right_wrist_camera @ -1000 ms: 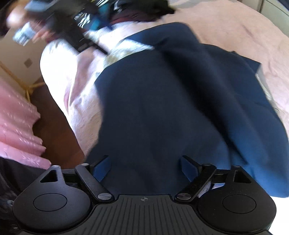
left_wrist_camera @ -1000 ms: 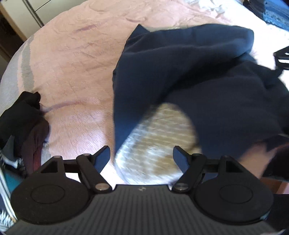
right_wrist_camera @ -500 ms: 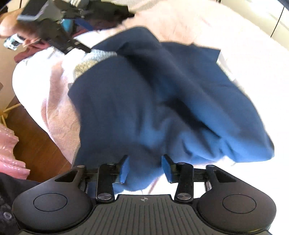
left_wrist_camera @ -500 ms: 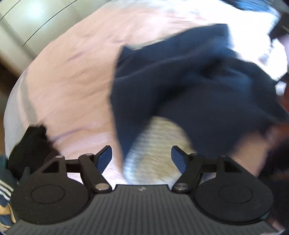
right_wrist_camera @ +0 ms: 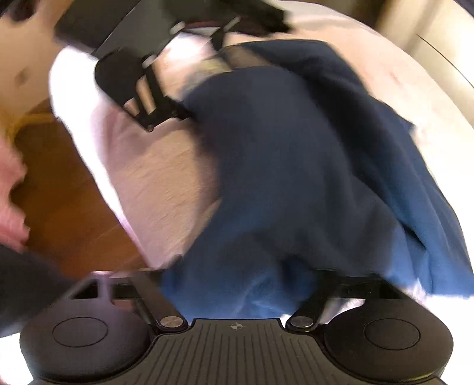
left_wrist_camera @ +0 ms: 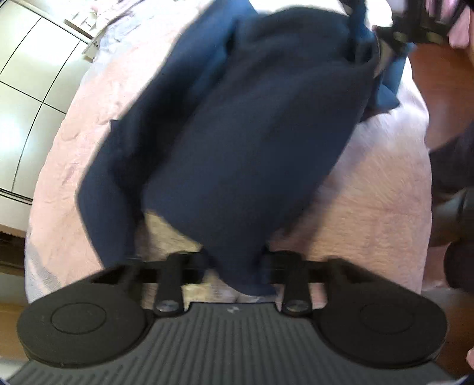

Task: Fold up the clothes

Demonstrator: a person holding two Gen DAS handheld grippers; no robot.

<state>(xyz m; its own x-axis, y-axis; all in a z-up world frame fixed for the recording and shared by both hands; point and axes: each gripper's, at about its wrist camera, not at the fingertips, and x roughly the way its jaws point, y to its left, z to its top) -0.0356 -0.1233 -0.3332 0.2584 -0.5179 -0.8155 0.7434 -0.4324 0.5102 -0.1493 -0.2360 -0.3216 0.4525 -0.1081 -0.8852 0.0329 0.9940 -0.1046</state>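
- The bed [left_wrist_camera: 370, 207], under a pale pink quilted cover, fills most of both wrist views and serves as the folding surface; everything below is placed against it.
- The navy garment [left_wrist_camera: 251, 148] lies crumpled across the middle of the bed, running from the near edge toward the far side. A loose flap or sleeve trails off on the side nearer the cabinet doors [left_wrist_camera: 26, 97], and a patch of light woven lining [left_wrist_camera: 166, 228] shows at its near hem.
- Wooden floor [right_wrist_camera: 68, 189] shows beyond the bed's edge in the right wrist view, and a dark heap of other clothes [right_wrist_camera: 260, 14] sits at the bed's far end, too blurred to name further.
- The left gripper [left_wrist_camera: 235, 266] is at the bed's near edge, and its jaws are closing with a bunched corner of the navy cloth between them; the fabric looks pinched there.
- The right gripper [right_wrist_camera: 240, 284] is at another corner of the garment, near the bed's floor-side edge. Its jaws are closing too, with navy cloth gathered between them, though blur and cloth hide whether the pads press yet.
- As a judgement, the fold is barely begun: no crease or squared edge shows, and the garment is rumpled. Both corners are just being taken, so spreading it flat and every fold remain.
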